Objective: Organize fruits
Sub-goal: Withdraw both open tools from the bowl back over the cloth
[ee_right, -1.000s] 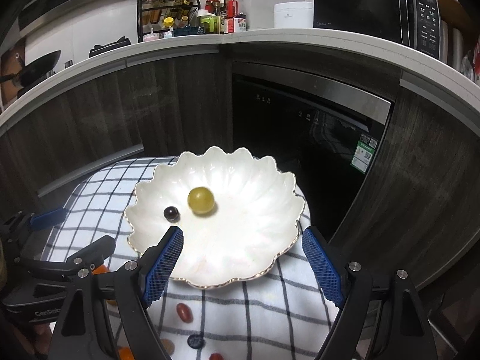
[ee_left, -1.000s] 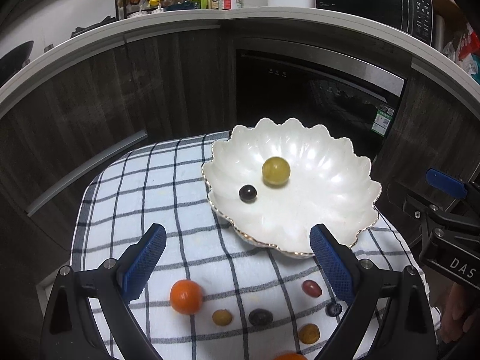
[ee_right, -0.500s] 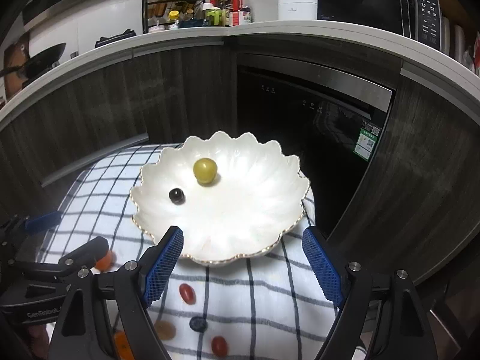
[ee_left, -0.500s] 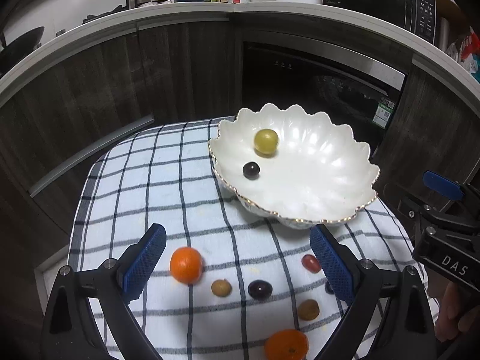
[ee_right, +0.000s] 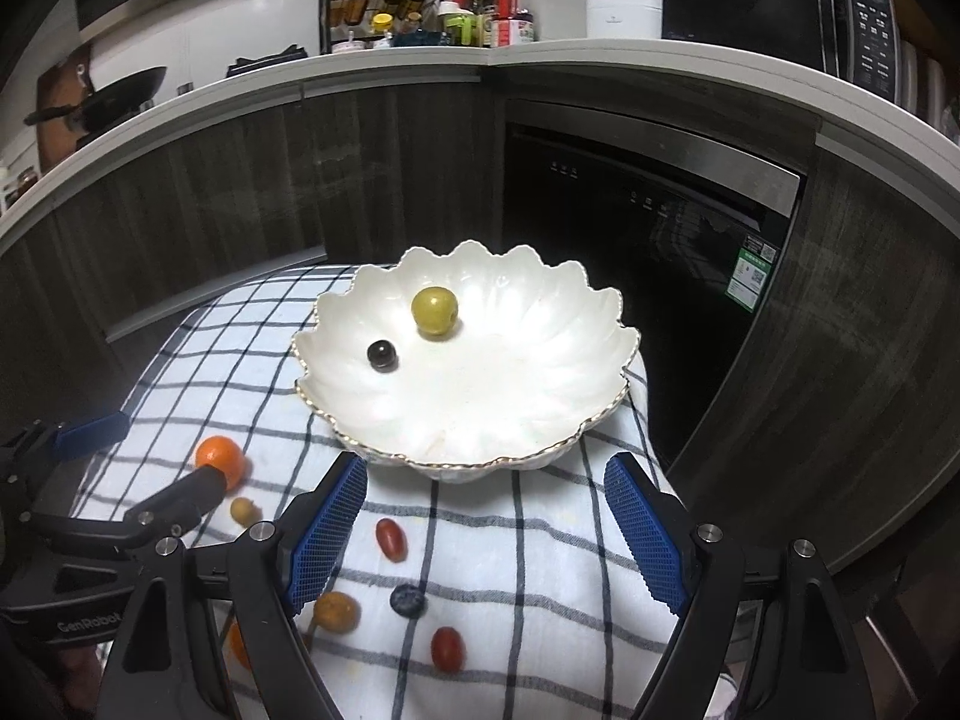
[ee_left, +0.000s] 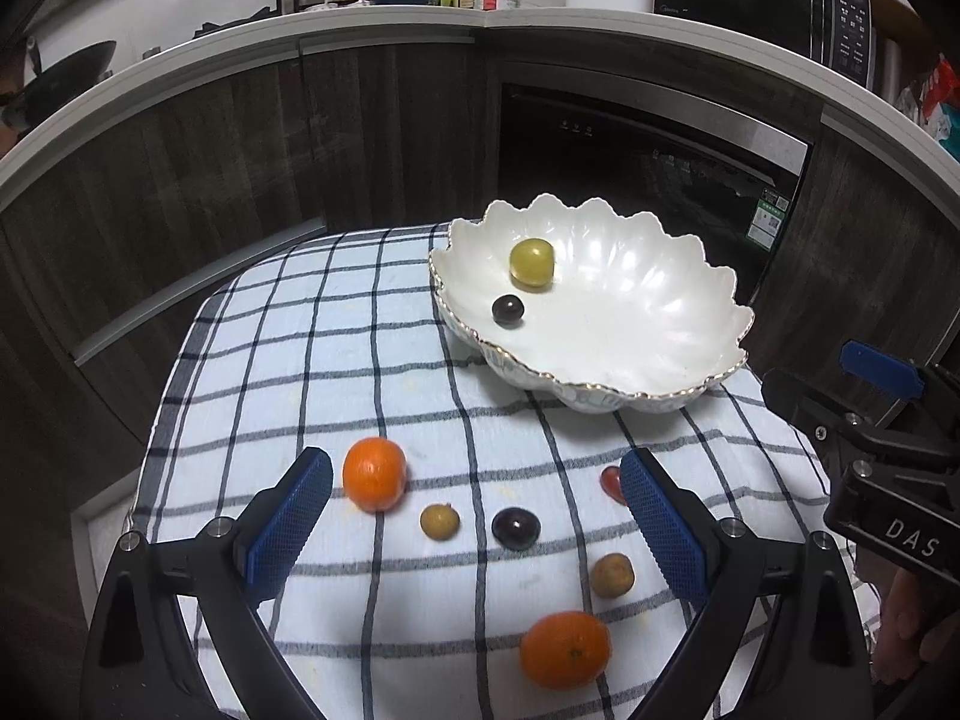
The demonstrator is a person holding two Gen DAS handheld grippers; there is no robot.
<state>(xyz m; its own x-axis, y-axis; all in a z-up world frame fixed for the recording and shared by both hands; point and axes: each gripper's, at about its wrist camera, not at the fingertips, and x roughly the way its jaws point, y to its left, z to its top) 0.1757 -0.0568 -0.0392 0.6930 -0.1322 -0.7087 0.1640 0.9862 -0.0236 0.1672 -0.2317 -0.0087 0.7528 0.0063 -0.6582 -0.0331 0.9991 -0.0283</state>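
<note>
A white scalloped bowl (ee_left: 678,324) (ee_right: 540,408) on a checked cloth holds a green grape (ee_left: 531,263) (ee_right: 434,311) and a dark grape (ee_left: 507,309) (ee_right: 381,354). Loose on the cloth lie two oranges (ee_left: 374,473) (ee_left: 564,649), a dark grape (ee_left: 516,528), yellowish fruits (ee_left: 439,521) (ee_left: 612,575), red cherry tomatoes (ee_right: 391,539) (ee_right: 447,648) and a blueberry (ee_right: 409,600). My left gripper (ee_left: 474,531) is open and empty above the loose fruit. My right gripper (ee_right: 486,534) is open and empty at the bowl's near rim.
The checked cloth (ee_left: 336,360) covers a small table that drops off on all sides. Dark cabinets and an oven (ee_right: 648,228) stand behind it. The counter above carries a spice rack (ee_right: 384,6) and a microwave (ee_right: 780,0).
Both grippers have drawn back and up from the bowl. More loose fruit near the table's front shows now. Both stay open.
</note>
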